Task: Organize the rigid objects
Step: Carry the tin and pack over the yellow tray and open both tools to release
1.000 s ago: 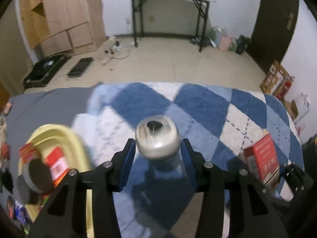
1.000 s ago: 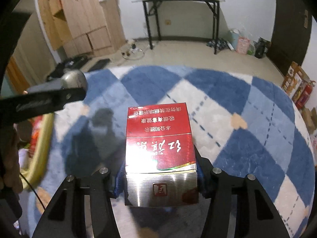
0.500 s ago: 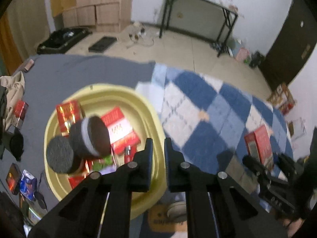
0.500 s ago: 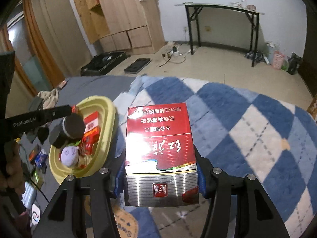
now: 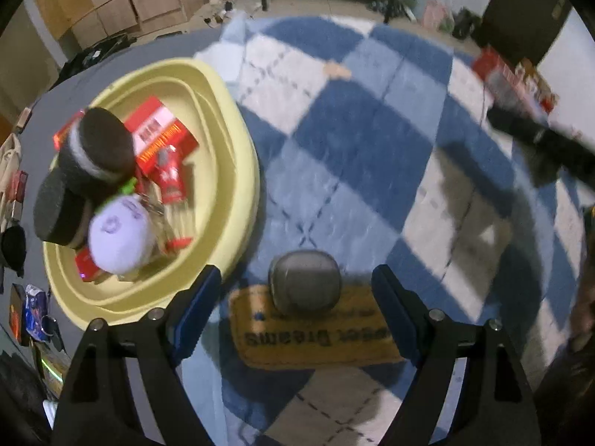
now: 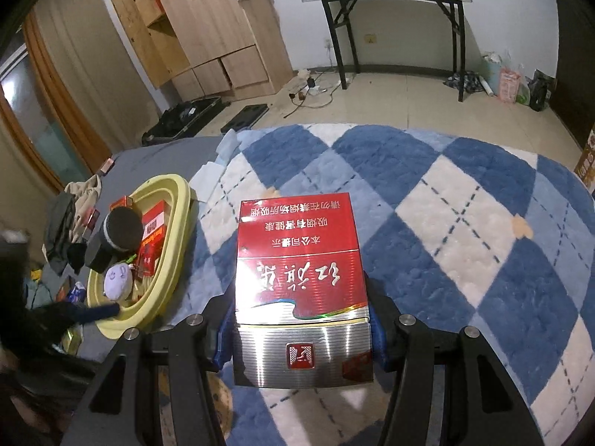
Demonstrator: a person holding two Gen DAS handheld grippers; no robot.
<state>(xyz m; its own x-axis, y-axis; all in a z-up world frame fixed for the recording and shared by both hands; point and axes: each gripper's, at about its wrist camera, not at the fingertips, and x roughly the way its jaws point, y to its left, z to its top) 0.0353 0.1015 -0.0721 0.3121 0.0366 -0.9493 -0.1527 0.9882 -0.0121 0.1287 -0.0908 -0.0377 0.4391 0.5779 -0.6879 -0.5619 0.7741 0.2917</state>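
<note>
A grey rounded case (image 5: 305, 286) lies on the rug's yellow label (image 5: 316, 338), just right of the yellow basin (image 5: 238, 171). My left gripper (image 5: 295, 278) points down over it, jaws opening; the case lies between the fingers and the pads stand apart from it. The basin (image 6: 174, 230) holds two dark cylinders (image 5: 100, 148), red boxes (image 5: 160, 137) and a pale purple plush ball (image 5: 119, 238). My right gripper (image 6: 301, 316) is shut on a red and silver box (image 6: 297, 282), held above the blue and white rug (image 6: 446, 223). In the left wrist view, that box (image 5: 498, 70) shows blurred at upper right.
Clothes and small packets (image 6: 70, 215) lie on the grey sheet left of the basin. Beyond the rug are a wooden cabinet (image 6: 200, 29), a black table (image 6: 394, 18), a dark case on the floor (image 6: 186, 119) and bags by the wall (image 6: 509, 81).
A second ago my left gripper held the round grey case; half a second ago its jaws were shut empty above the basin. Now it is lower, jaws wide around the case. The right gripper swung slightly left, still holding the box.
</note>
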